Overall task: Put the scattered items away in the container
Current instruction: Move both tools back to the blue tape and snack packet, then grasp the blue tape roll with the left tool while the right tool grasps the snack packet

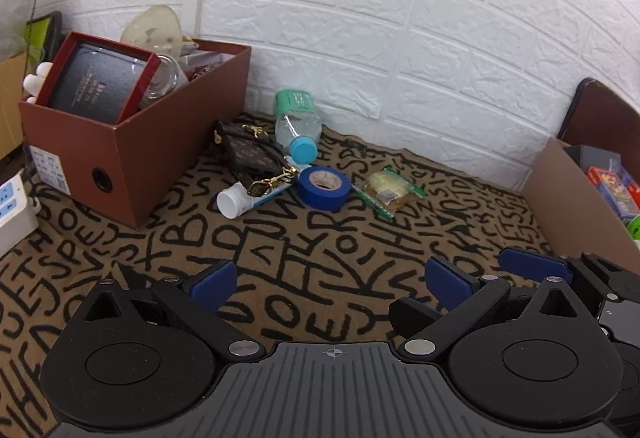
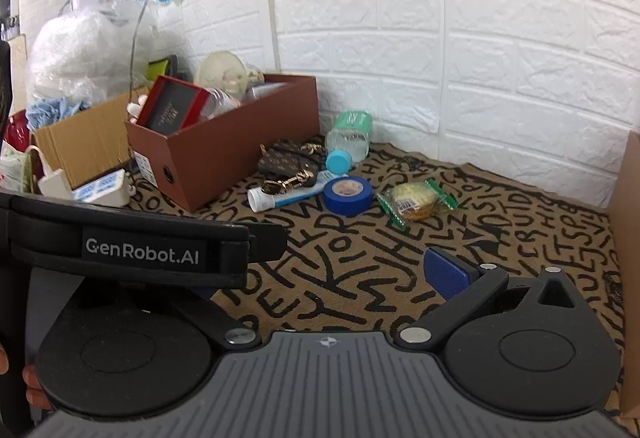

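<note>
left gripper [image 1: 332, 284] apart, empty; right gripper [image 2: 324, 274] apart | blue tape roll [image 1: 323, 186] well ahead of both

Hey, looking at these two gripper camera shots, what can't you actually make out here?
- Right wrist view: the left gripper's strap hides the right gripper's left finger.
- Left wrist view: the brown box wall hides its lower contents; only the red-rimmed case pokes out.
- Left wrist view: the second box is cut off by the right edge.
- Both views: print on the snack packet is too small.
- The toothpaste tube is partly under the pouch strap.
</note>
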### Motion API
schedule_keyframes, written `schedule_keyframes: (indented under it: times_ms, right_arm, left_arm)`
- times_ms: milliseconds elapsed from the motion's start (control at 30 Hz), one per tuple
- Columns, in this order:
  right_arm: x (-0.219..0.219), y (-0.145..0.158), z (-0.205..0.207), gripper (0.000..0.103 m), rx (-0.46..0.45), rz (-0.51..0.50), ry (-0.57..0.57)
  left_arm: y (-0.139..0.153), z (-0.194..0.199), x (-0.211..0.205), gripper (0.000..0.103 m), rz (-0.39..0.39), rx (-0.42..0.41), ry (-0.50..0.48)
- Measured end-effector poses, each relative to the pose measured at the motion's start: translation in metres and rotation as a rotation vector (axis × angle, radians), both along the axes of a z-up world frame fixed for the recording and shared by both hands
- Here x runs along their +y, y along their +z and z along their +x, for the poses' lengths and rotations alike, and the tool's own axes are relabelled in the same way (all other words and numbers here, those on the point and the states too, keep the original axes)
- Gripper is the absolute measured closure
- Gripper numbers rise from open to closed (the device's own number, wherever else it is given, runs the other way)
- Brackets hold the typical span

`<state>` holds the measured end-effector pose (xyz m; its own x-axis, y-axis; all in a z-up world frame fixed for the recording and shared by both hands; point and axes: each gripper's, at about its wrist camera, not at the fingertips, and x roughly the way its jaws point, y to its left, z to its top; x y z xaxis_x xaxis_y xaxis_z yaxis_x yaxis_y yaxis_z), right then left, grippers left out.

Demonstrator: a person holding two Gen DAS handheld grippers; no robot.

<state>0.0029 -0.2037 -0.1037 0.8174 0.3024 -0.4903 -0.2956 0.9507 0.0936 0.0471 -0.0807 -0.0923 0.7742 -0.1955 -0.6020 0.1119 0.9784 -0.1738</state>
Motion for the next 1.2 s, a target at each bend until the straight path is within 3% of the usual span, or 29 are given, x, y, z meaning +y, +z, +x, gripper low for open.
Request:
schedule_keyframes:
  times_ms: [200, 433, 667, 967, 1200]
  right_arm:
    - [0.006, -0.018, 0.029, 0.000, 0.018, -0.070, -0.027]
    - [-0.005, -0.038, 0.065, 0.000, 0.055, -0.093, -0.096]
    - [-0.018, -0.050, 0.104, 0.001, 0.071, -0.109, -0.138]
    - [-0.021, -0.067, 0.149, 0.003, 0.106, -0.161, -0.103]
    - [-0.012, -0.065, 0.168, 0.004, 0.072, -0.190, -0.040]
  left_arm:
    - [-0.017, 0.039, 0.003, 0.003, 0.010, 0.039, -0.025]
    - [-0.039, 0.084, 0.004, 0.020, -0.016, 0.120, -0.022]
    - [-0.050, 0.117, -0.007, 0.032, -0.059, 0.130, -0.026]
    - [-0.056, 0.154, -0.016, 0.032, -0.015, 0.101, 0.014]
    - [-0.059, 0.179, -0.025, 0.030, 0.018, 0.094, -0.009]
